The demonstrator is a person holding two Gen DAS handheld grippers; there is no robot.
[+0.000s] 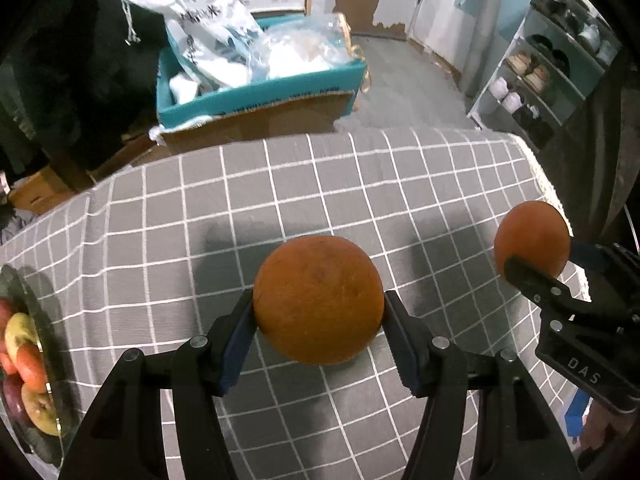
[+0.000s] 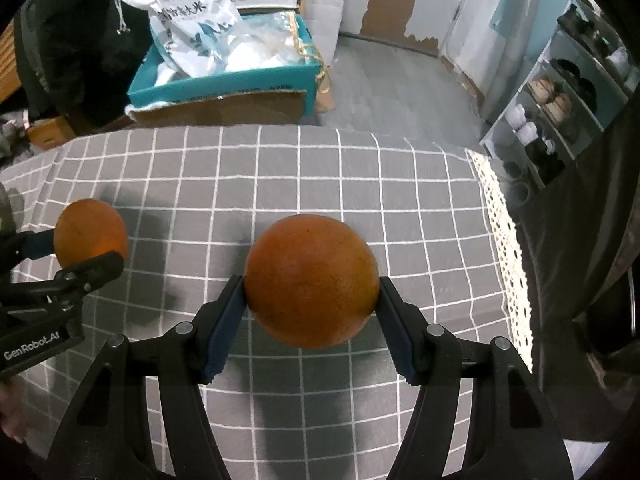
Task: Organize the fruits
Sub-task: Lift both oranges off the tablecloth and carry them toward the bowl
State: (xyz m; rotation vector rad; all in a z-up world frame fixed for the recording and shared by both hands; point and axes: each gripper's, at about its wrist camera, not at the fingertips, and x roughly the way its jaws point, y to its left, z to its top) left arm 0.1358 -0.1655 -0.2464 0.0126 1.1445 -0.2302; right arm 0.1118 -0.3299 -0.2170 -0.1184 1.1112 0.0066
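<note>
Surface under a grey checked cloth, with a dish of fruit at its left edge.

The surface (image 1: 320,184) is covered by a grey cloth (image 2: 320,168) crossed with thin white lines; a white lace trim (image 2: 504,224) runs along the cloth's right edge. A glass dish (image 1: 38,312) sits at the left margin of the left wrist view, holding red and yellow fruit (image 1: 24,352). Dark shadows fall across the middle of the cloth.

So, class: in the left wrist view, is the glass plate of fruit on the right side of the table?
No, the glass plate of fruit sits at the left edge of the checked tablecloth.
</note>
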